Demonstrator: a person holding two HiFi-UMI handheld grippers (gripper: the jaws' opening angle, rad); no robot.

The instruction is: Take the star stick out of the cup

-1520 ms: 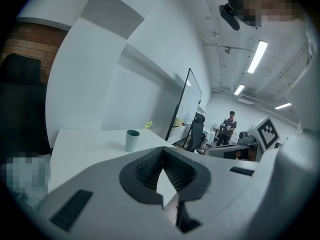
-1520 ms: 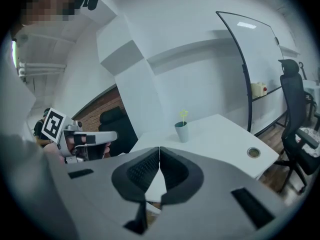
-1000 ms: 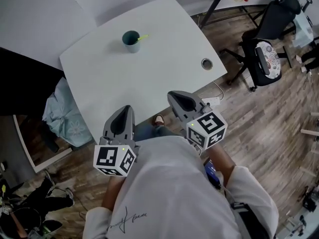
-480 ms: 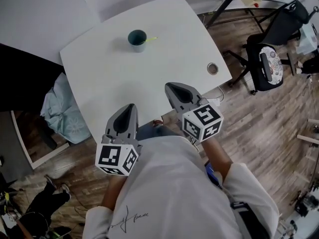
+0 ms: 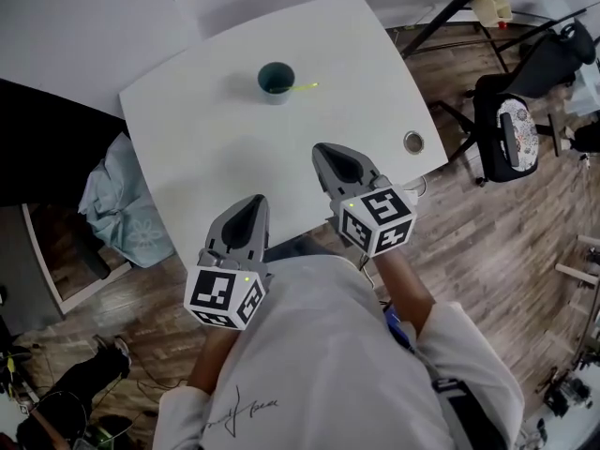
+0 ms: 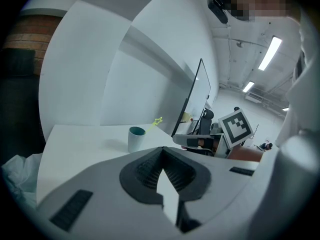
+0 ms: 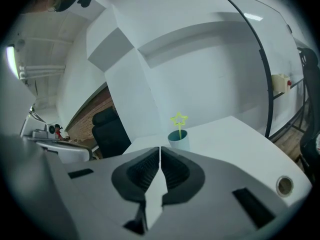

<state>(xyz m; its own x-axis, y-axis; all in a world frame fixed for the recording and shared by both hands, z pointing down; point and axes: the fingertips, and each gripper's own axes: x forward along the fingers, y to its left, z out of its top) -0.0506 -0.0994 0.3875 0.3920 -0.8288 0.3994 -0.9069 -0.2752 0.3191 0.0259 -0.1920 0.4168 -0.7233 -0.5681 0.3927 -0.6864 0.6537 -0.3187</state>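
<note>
Both grippers brought forward since earlier frame: right gripper (image 5: 328,150) now carried over near edge of table (image 5: 206,148), left gripper (image 5: 253,200) held at that edge. Jaws of each seen pressed together, nothing between. Cup (image 5: 276,80) stood at far side, well apart from both; star stick (image 5: 302,87) leaned over rim toward right. Right jaws best opened before arrival, stick pinched below star, drawn along its lean so cup not tipped.
</note>
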